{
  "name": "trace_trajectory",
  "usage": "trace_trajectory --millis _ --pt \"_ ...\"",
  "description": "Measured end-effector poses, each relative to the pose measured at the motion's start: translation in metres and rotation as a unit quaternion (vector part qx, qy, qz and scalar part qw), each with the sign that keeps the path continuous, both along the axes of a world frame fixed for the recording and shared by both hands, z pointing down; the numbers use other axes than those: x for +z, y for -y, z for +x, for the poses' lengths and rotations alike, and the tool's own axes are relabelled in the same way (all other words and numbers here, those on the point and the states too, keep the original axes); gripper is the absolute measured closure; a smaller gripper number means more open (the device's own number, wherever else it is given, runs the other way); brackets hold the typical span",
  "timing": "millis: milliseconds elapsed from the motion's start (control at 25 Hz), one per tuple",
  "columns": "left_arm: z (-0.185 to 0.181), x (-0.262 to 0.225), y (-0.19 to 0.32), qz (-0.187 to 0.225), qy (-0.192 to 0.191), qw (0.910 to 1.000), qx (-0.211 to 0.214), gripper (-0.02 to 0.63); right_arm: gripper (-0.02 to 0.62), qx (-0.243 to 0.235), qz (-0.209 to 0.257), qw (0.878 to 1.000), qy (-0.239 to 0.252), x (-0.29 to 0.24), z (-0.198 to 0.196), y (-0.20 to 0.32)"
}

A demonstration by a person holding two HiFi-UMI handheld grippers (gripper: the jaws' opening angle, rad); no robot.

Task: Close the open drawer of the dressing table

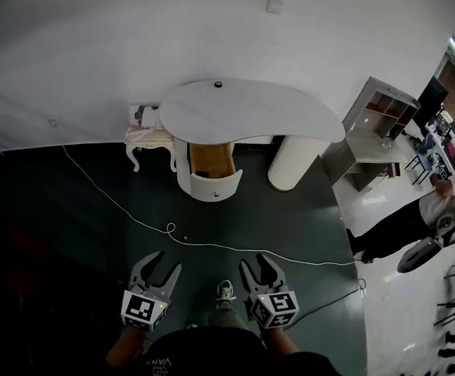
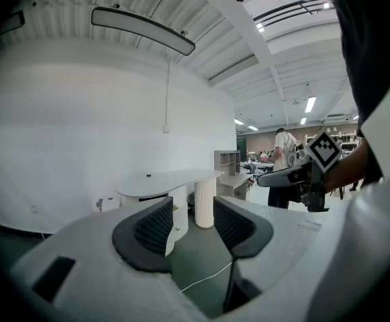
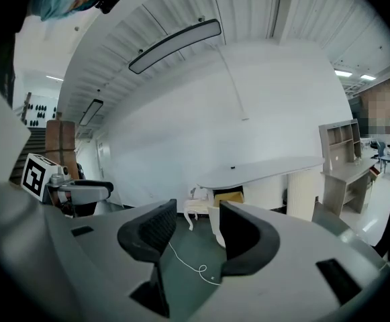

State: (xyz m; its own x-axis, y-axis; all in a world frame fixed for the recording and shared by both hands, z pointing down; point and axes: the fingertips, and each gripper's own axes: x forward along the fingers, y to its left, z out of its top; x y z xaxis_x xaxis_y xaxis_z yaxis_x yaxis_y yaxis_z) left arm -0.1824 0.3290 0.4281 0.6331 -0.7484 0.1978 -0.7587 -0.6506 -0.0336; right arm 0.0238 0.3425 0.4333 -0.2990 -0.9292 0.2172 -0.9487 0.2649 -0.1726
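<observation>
So, approach stage: your left claw and right claw gape empty, far from the open drawer; step closer, then push its front

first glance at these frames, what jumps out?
The white dressing table against the back wall, its drawer pulled out, wooden inside showing. In the foreground, left claw and right claw stand open and empty, well short of it; a white cable crosses the floor between.
</observation>
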Motion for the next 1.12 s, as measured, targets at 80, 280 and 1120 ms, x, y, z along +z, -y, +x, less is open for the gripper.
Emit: trace_trajectory --millis 80,280,1120 --pt "0.013 0.001 0.017 0.0 0.0 1.0 -0.001 0.414 0.395 -0.005 -0.002 1.0 0.004 0.001 0.007 0.017" --pt "0.043 -0.003 0.061 -0.002 0.001 0.9999 -0.012 0.402 0.372 -0.019 -0.008 1.0 0.003 -0.003 0.03 0.065" --pt "0.113 -0.002 0.195 -0.01 0.012 0.994 -0.108 0.4 0.352 -0.138 -0.064 0.988 -0.013 0.057 0.086 0.223"
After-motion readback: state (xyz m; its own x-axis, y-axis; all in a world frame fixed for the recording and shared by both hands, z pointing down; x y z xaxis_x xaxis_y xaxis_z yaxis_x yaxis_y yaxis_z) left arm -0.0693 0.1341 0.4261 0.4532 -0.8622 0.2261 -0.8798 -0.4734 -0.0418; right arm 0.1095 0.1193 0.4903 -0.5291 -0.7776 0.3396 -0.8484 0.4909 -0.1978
